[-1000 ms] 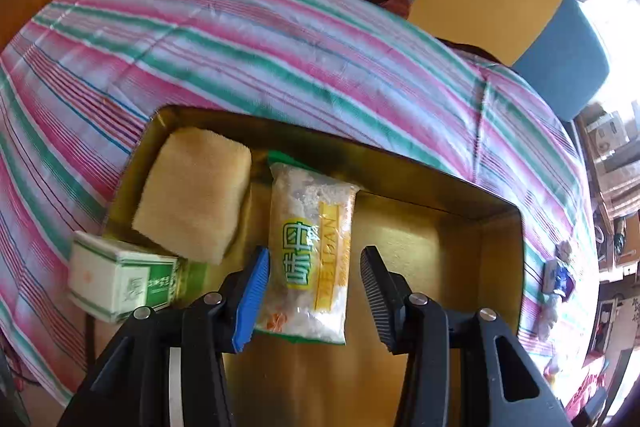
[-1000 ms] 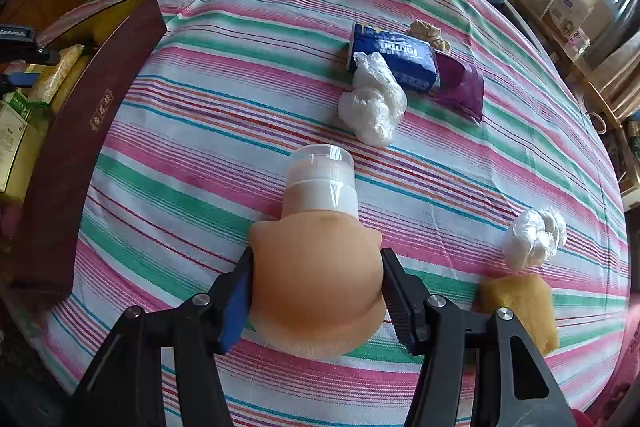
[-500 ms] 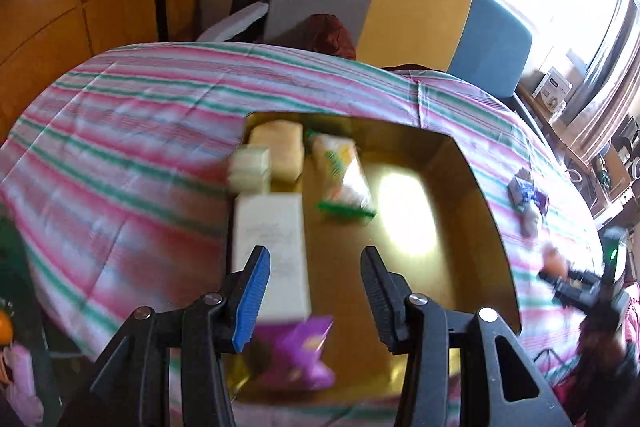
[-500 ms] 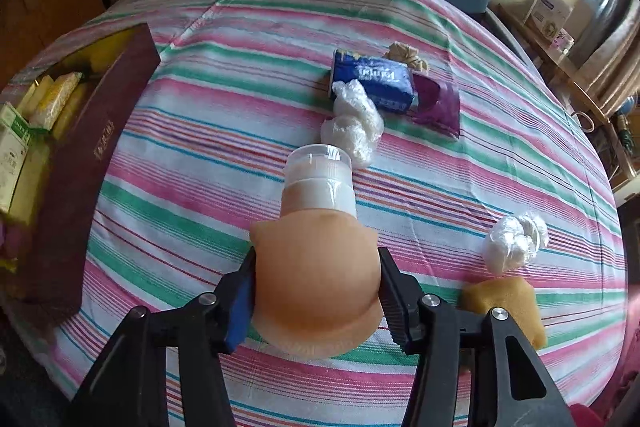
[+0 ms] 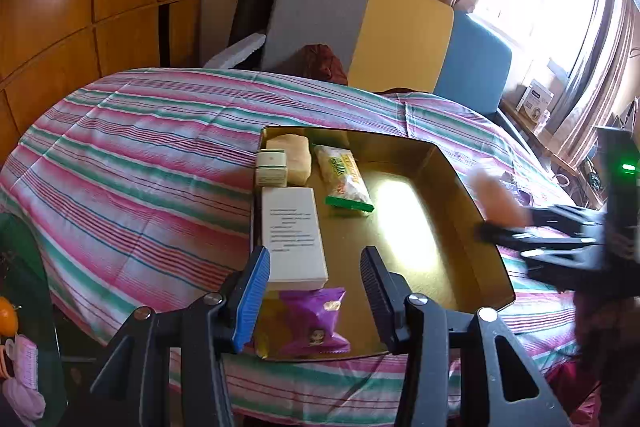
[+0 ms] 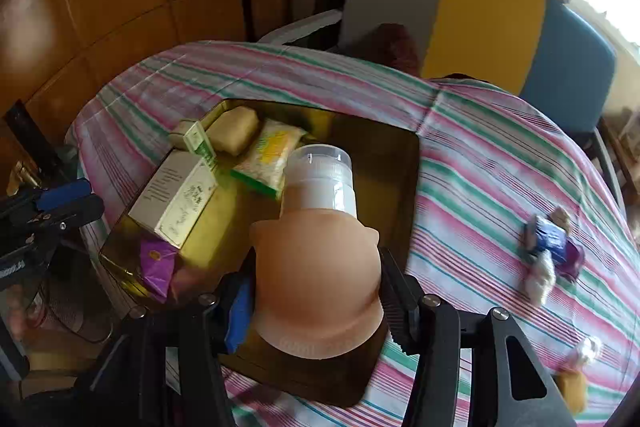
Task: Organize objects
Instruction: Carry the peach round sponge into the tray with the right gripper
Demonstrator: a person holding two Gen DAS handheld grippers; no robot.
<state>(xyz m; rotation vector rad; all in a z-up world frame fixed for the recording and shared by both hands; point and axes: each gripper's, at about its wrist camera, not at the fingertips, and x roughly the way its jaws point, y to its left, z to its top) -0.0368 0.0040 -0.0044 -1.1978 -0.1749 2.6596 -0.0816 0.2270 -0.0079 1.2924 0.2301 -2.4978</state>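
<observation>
Gripping a peach squeeze bottle (image 6: 318,275), white flip cap, right tool (image 6: 316,303)

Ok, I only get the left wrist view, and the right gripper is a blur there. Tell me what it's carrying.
Observer: The right gripper is shut on a peach bottle, with the pads on its wide body.
Operator: Give me the way it points.
Observer: Its white cap points away from the gripper, toward the tray.
Operator: Now list what lies to the right of the tray.
Observer: A blue pack, a purple wrapper and a white bag lie together on the cloth, all blurred.
</observation>
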